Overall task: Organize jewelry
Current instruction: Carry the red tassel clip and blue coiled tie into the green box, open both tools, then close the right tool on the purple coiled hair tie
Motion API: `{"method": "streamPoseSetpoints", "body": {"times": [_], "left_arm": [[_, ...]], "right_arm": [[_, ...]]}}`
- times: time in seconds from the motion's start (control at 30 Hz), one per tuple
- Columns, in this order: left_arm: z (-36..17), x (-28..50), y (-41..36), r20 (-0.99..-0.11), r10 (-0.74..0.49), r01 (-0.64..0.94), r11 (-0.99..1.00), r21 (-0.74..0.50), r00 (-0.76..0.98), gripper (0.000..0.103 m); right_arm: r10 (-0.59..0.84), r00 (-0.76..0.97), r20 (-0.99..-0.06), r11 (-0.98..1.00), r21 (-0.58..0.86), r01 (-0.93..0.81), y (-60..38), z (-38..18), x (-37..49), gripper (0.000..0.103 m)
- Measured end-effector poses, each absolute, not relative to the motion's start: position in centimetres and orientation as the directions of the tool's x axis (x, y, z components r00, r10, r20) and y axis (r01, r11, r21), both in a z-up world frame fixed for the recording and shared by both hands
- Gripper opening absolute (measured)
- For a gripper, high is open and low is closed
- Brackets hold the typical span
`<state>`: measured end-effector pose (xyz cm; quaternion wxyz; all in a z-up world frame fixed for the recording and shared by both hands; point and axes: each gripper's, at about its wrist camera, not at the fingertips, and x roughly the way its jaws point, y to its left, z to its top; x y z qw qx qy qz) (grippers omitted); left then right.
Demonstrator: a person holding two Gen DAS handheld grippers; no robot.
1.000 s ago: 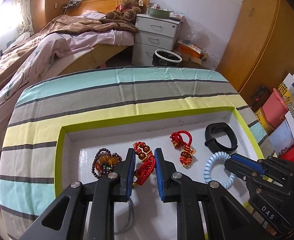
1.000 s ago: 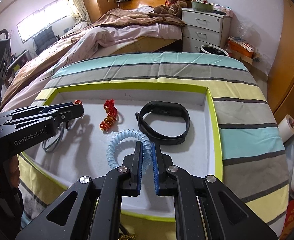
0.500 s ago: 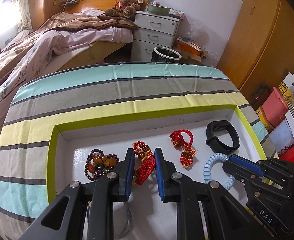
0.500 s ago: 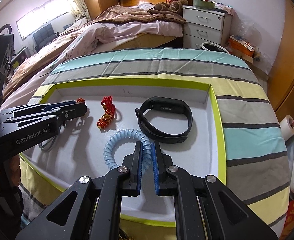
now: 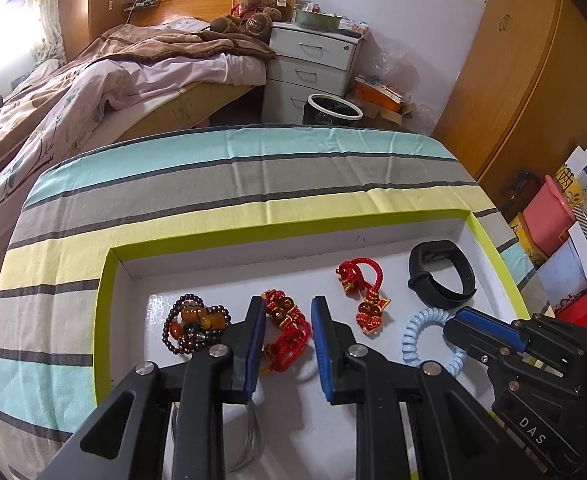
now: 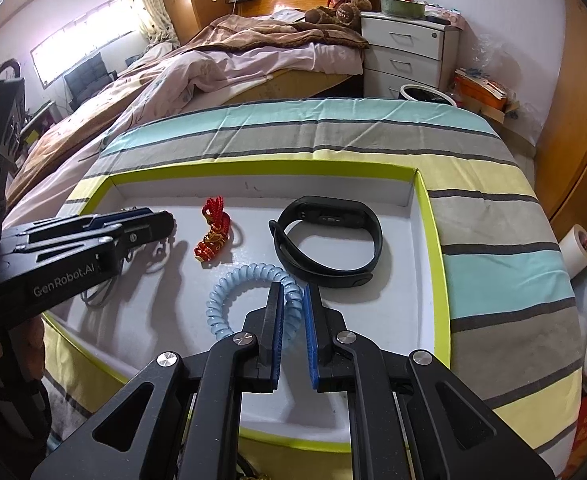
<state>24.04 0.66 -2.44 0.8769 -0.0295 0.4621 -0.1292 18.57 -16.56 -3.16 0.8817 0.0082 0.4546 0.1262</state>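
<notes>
A white tray with a lime rim lies on the striped table. In it are a dark bead bracelet, a red beaded cord bracelet, a red knot charm, a black wristband and a pale blue coil bracelet. My left gripper straddles the red cord bracelet with jaws slightly apart. My right gripper is shut on the blue coil bracelet's near side.
Thin silver bangles lie under the left gripper. A bed, a white drawer unit and a bin stand beyond the table. Boxes and bags crowd the floor at right.
Both grippers have drawn back and tilted a little, so the tray sits lower in view. The red bracelet and the blue coil stay between the same jaws.
</notes>
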Motion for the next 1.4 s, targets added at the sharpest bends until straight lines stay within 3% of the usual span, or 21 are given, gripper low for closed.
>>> {"method": "streamPoseSetpoints", "body": {"times": [0.1,0.4,0.57,1.4], "left_arm": [[-2.2,23.8,0.7,-0.798,-0.259,0.198,0.964,-0.177,0.545,0.036],[-1.0,21.9,0.9,-0.786,-0.262,0.197,0.964,-0.181,0.560,0.037],[0.1,19.9,1.4,-0.769,-0.260,0.190,0.965,-0.182,0.584,0.041],[0.9,9.4,4.1,-0.729,-0.291,0.161,0.956,-0.244,0.619,0.047]], "right_arm": [[0.235,0.563,-0.792,0.967,0.132,-0.217,-16.6,-2.9,18.4,0.015],[0.248,0.580,-0.776,0.965,0.146,-0.218,-16.7,-2.1,17.5,0.017],[0.256,0.596,-0.761,0.964,0.155,-0.217,-17.0,-1.5,16.4,0.031],[0.312,0.613,-0.726,0.948,0.193,-0.255,-17.8,-0.7,9.5,0.032]]}}
